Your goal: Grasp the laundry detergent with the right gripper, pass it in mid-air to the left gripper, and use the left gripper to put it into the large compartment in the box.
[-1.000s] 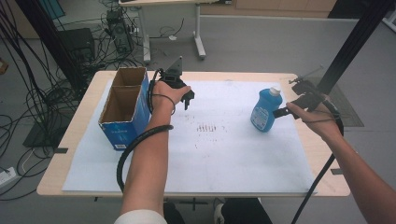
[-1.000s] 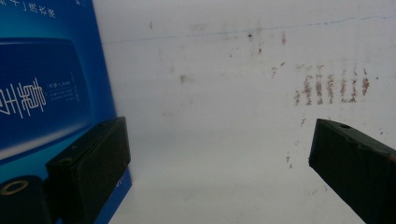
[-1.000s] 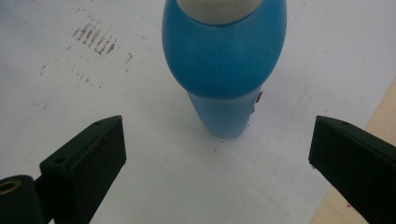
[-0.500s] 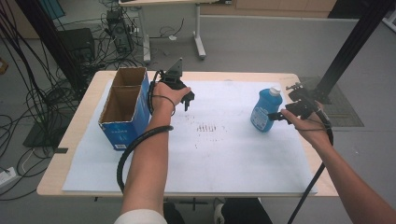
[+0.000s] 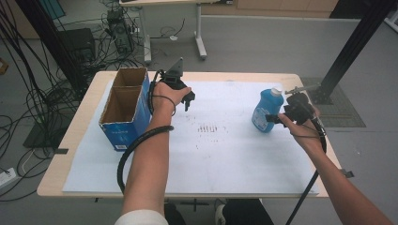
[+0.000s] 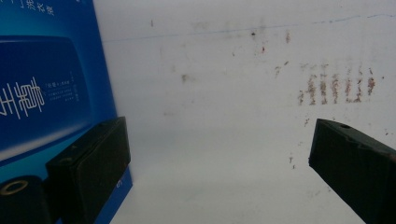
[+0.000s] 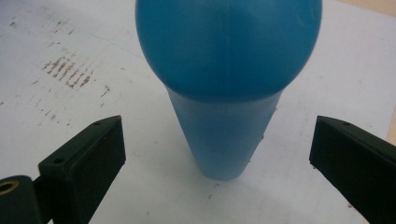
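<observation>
Bottle (image 7: 227, 88) upright on tabletop (image 5: 220, 154), right tongs (image 7: 217, 154) wide open straddling it, ungripped; next: close on body; left tongs (image 6: 219, 154) open, empty beside box (image 5: 123, 110).

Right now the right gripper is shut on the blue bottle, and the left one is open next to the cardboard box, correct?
Not quite. The right gripper is open: in the right gripper view its jaws stand wide apart on either side of the blue bottle, touching nothing. The left gripper is open beside the cardboard box.
</observation>
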Tool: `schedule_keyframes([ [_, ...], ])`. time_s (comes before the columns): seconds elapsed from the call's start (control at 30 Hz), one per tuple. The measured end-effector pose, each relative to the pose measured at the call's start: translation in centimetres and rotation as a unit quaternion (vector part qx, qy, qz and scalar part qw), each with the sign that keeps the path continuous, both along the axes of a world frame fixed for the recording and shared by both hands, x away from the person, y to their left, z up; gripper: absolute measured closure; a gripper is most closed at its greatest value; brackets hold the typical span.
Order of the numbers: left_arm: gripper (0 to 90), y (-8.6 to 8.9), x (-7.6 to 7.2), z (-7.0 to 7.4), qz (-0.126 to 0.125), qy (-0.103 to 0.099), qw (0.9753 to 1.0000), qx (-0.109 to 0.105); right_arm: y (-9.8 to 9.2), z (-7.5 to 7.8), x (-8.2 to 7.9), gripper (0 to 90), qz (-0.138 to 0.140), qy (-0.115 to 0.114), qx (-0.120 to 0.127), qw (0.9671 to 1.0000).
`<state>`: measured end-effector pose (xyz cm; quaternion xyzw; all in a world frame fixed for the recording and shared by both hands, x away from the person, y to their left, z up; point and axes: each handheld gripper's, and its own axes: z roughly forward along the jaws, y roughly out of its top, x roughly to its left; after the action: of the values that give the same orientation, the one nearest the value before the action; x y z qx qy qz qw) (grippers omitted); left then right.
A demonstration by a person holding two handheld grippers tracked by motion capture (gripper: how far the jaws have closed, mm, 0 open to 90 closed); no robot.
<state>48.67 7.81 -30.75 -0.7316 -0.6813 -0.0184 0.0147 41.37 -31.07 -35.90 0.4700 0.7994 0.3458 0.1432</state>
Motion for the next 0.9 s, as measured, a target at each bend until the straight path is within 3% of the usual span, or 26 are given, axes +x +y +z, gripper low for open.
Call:
schedule_keyframes([
  [0.63, 5.7, -0.1, 0.1, -0.1, -0.001, 0.001, 1.0000, 0.000, 1.1, -1.9, -0.3, 2.9, -0.019, -0.059, 0.015, 0.9980],
  [0.9, 5.7, 0.0, 0.2, -0.1, -0.001, 0.002, 1.0000, 0.001, 1.2, -2.6, -0.2, 2.6, -0.027, -0.072, 0.027, 0.9967],
])
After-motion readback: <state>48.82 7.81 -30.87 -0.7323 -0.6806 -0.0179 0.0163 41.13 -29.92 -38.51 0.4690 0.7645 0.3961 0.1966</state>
